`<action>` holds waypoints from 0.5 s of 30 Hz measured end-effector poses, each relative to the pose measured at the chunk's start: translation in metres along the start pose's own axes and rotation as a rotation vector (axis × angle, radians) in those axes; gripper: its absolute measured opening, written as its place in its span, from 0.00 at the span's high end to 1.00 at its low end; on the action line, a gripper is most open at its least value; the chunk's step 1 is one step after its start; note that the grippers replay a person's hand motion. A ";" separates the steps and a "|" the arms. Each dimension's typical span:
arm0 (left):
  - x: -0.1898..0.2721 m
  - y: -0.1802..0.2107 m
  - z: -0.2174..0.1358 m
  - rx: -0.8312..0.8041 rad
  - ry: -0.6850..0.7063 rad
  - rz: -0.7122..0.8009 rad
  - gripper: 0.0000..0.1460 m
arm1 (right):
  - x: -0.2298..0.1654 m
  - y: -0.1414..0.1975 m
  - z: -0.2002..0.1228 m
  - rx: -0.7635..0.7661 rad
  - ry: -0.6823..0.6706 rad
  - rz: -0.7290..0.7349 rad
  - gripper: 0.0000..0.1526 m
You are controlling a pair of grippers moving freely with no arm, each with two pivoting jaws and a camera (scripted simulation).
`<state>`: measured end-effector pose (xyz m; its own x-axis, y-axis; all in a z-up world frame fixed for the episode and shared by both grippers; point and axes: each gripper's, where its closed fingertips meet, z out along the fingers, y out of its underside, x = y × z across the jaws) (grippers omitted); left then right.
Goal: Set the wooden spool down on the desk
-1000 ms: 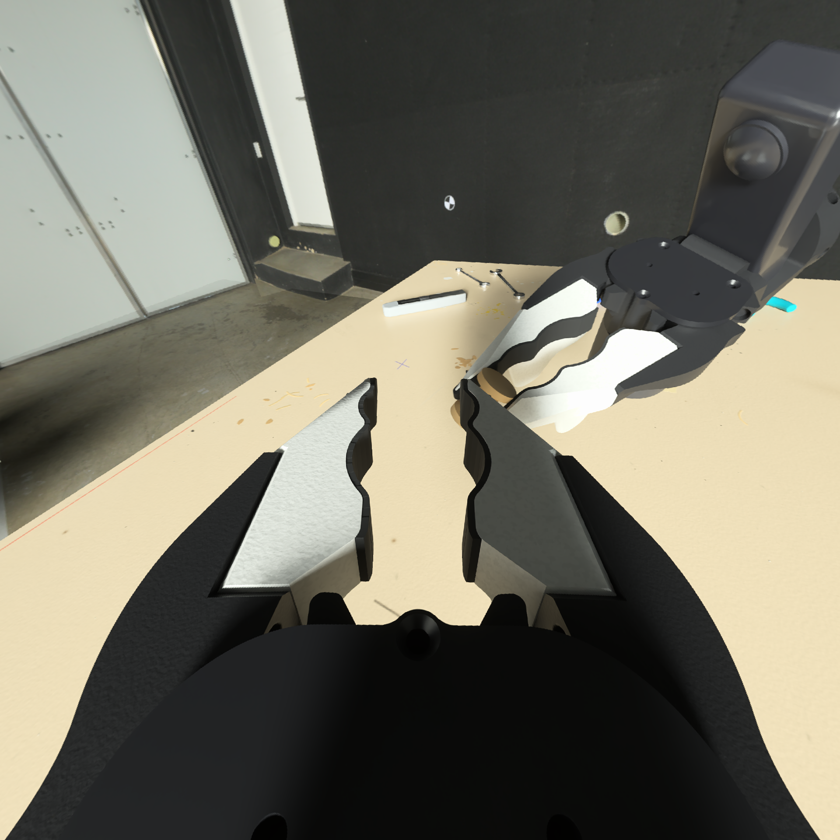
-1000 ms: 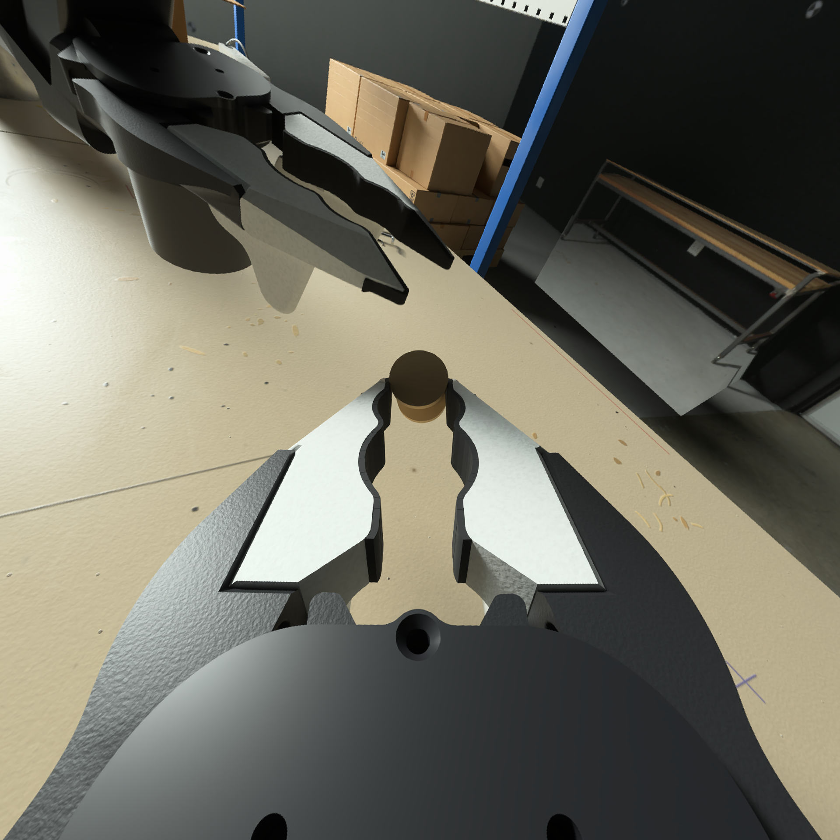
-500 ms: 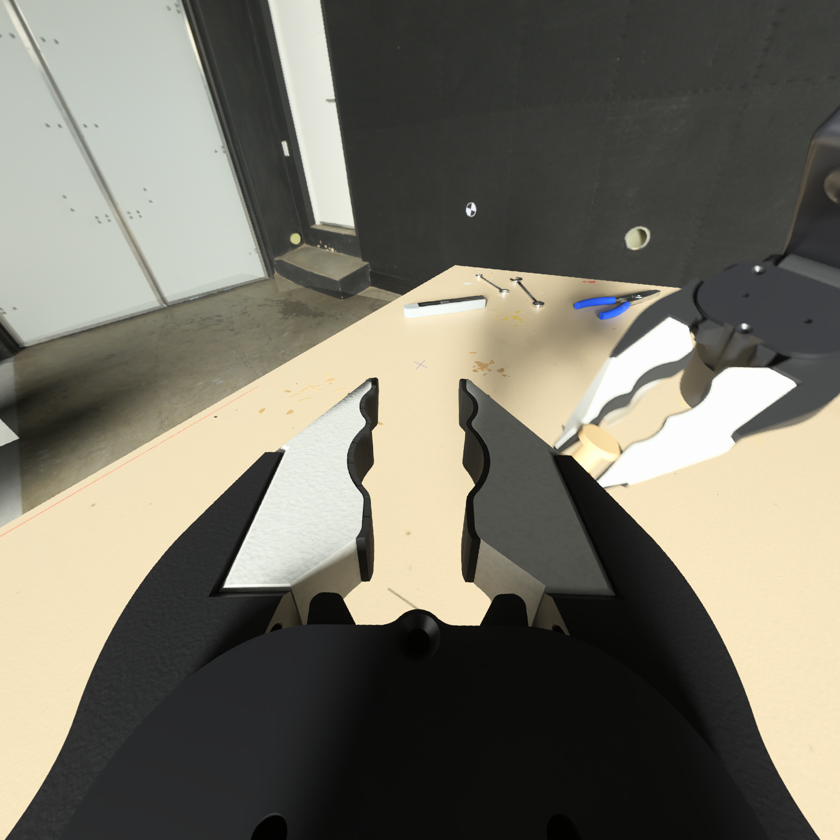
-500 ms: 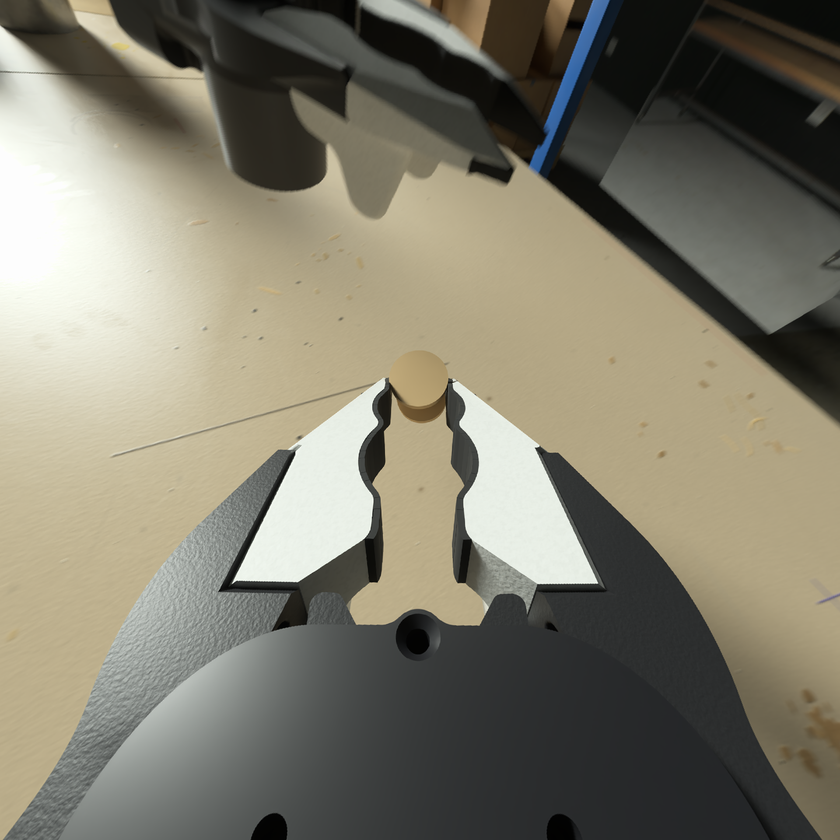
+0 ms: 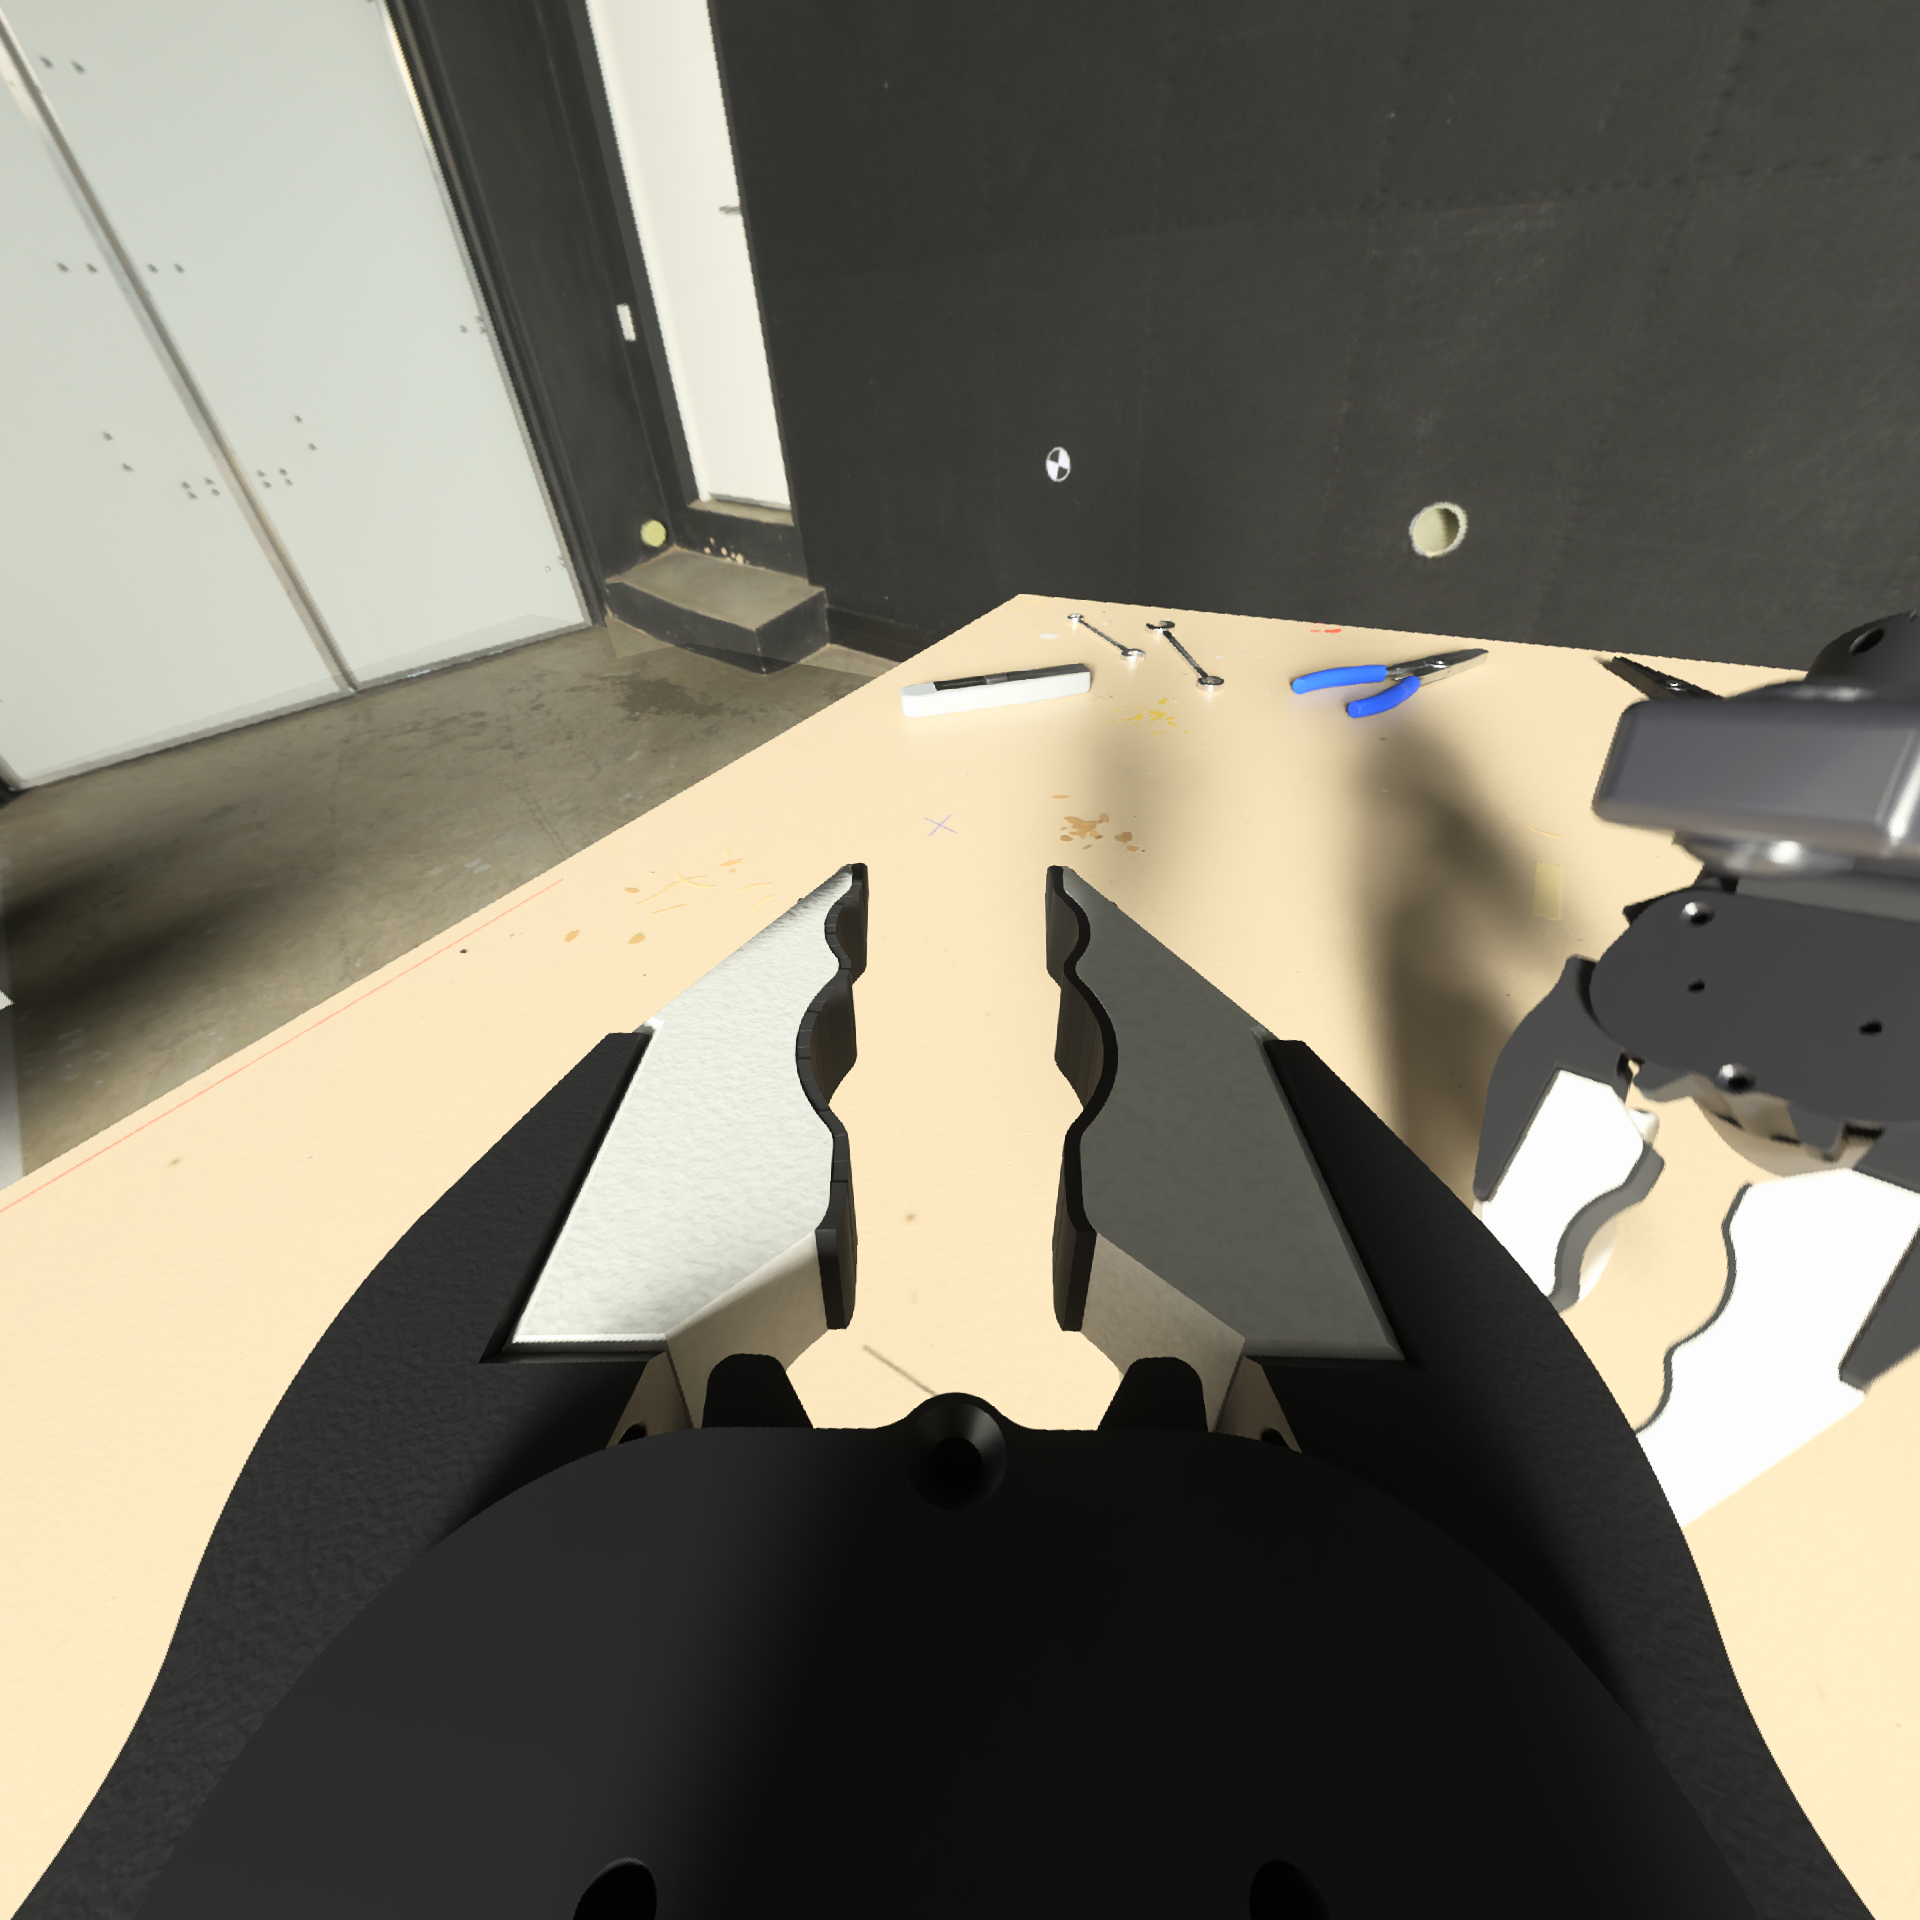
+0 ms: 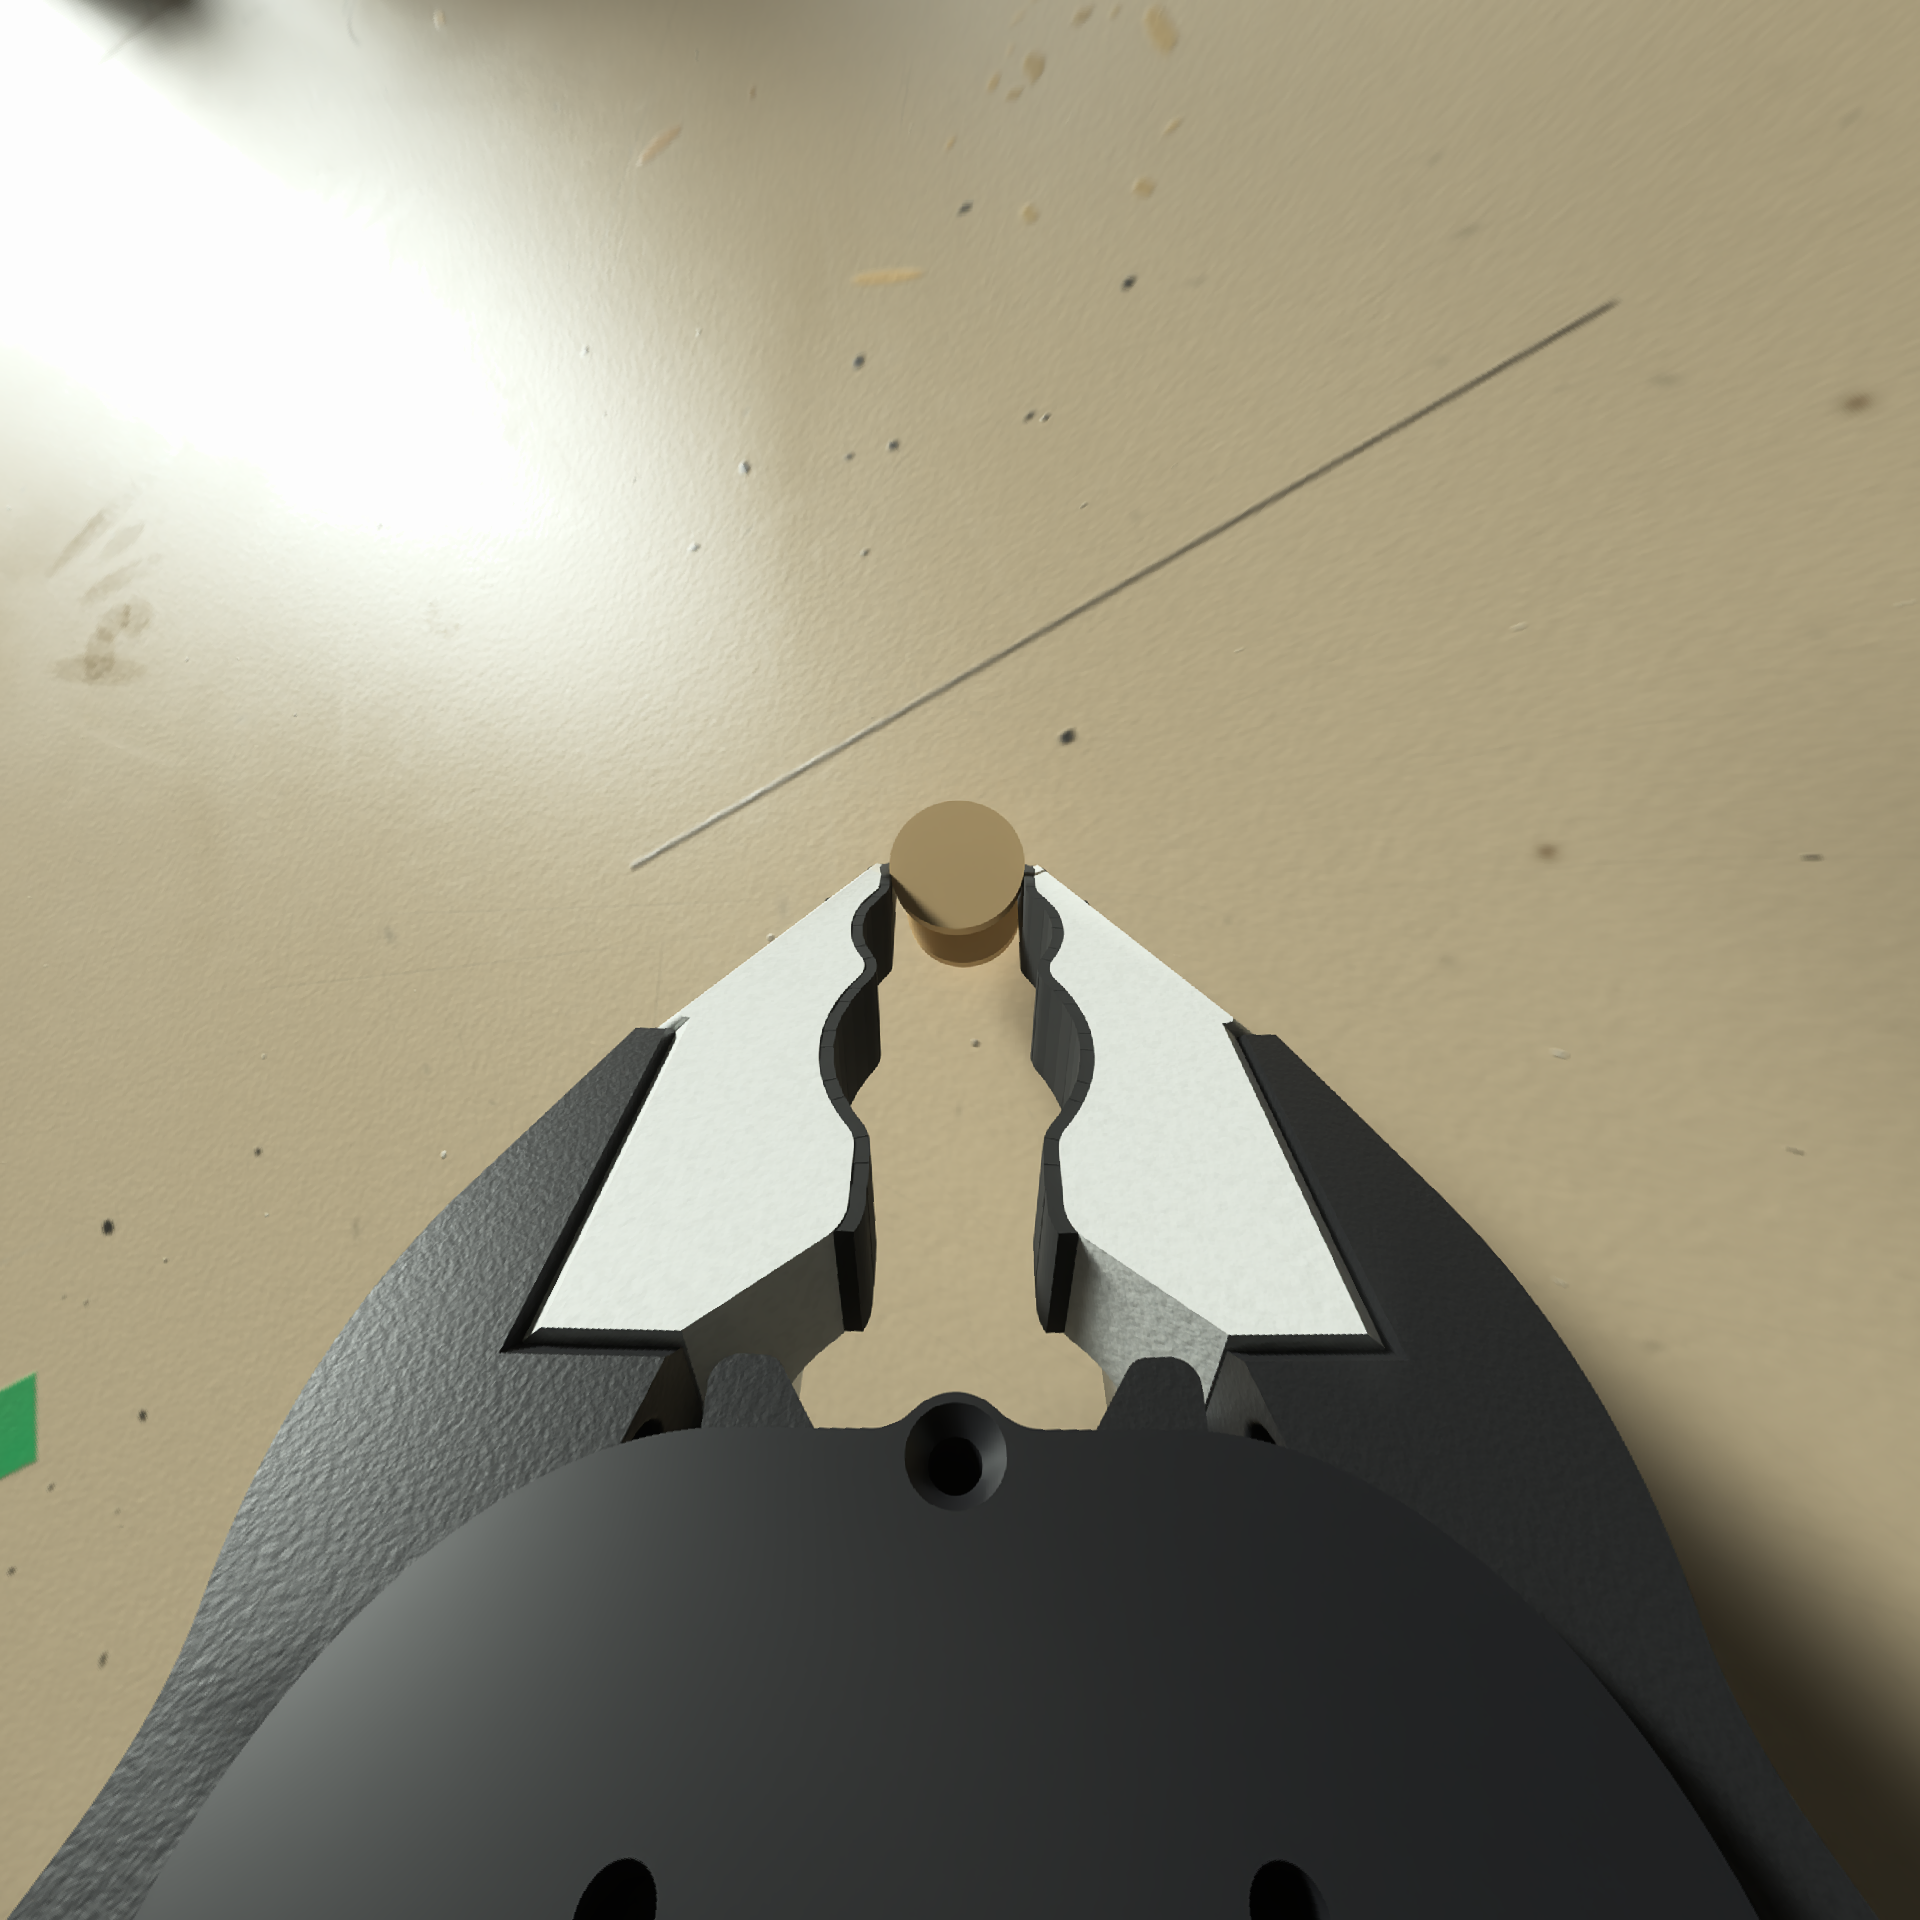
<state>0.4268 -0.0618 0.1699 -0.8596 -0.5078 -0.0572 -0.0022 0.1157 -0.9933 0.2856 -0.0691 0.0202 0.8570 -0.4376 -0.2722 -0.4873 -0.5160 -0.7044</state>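
On the left, the left gripper (image 5: 951, 883) hung over the pale desk (image 5: 312, 1299) with its jaws spread and nothing between them; it took no part in the carrying at this moment. Beyond it, near the far edge of the desk, lay a white bar-shaped tool (image 5: 995, 689), two small wrenches (image 5: 1143, 649) and a pair of blue-handled pliers (image 5: 1377, 681), all well apart from the work.

To the right, the right gripper (image 6: 956, 883) was clamped on the wooden spool (image 6: 956, 883), pinching it at the very tips of its fingers (image 6: 774, 1091), and pointed steeply down at the desktop (image 6: 416, 831). The spool's round end face looked back toward the camera, and the body below it ran toward the surface. Whether its lower end already touched the desk could not be told; the left wrist view showed the right gripper low over the desk, but the spool itself was hidden there.

By this reckoning the carrying and most of the lowering seemed done. What appeared left was the last bit of descent if any, the parting of the jaws, and a clean retreat. A green strip (image 6: 16, 1423) sat at the edge of the right view.
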 end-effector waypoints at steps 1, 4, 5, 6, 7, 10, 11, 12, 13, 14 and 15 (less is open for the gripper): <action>0.001 0.000 0.000 -0.002 0.002 0.000 0.77 | -0.003 0.002 0.005 -0.019 -0.007 0.007 0.85; 0.003 0.003 0.001 -0.012 0.008 0.002 0.76 | -0.009 0.000 0.013 -0.022 -0.009 0.007 0.85; 0.003 0.004 0.002 -0.016 0.009 0.004 0.76 | -0.011 -0.001 0.014 -0.019 -0.010 0.010 0.85; 0.004 0.005 0.002 -0.020 0.010 0.004 0.77 | -0.011 -0.002 0.014 -0.011 -0.009 0.005 0.85; 0.004 0.006 0.003 -0.025 0.012 0.003 0.77 | -0.011 -0.005 0.012 0.004 -0.003 -0.007 0.81; 0.005 0.007 0.003 -0.028 0.015 0.004 0.77 | -0.005 -0.010 -0.002 0.043 0.043 -0.019 0.77; 0.005 0.007 0.003 -0.030 0.014 0.007 0.77 | -0.003 -0.012 -0.008 0.064 0.054 -0.026 0.76; 0.006 0.007 0.003 -0.032 0.012 0.012 0.77 | -0.001 -0.013 -0.014 0.087 0.076 -0.035 0.76; 0.006 0.007 0.004 -0.035 0.010 0.019 0.77 | 0.001 -0.014 -0.021 0.104 0.103 -0.045 0.76; 0.006 0.008 0.004 -0.040 0.008 0.026 0.77 | 0.002 -0.013 -0.028 0.117 0.125 -0.058 0.76; 0.006 0.009 0.004 -0.047 0.007 0.032 0.77 | 0.003 -0.013 -0.037 0.144 0.152 -0.085 0.76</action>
<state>0.4234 -0.0675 0.1602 -0.8634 -0.4968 -0.0876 0.0014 0.1713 -0.9852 0.2886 -0.0905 0.0529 0.8534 -0.5085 -0.1142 -0.3765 -0.4500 -0.8098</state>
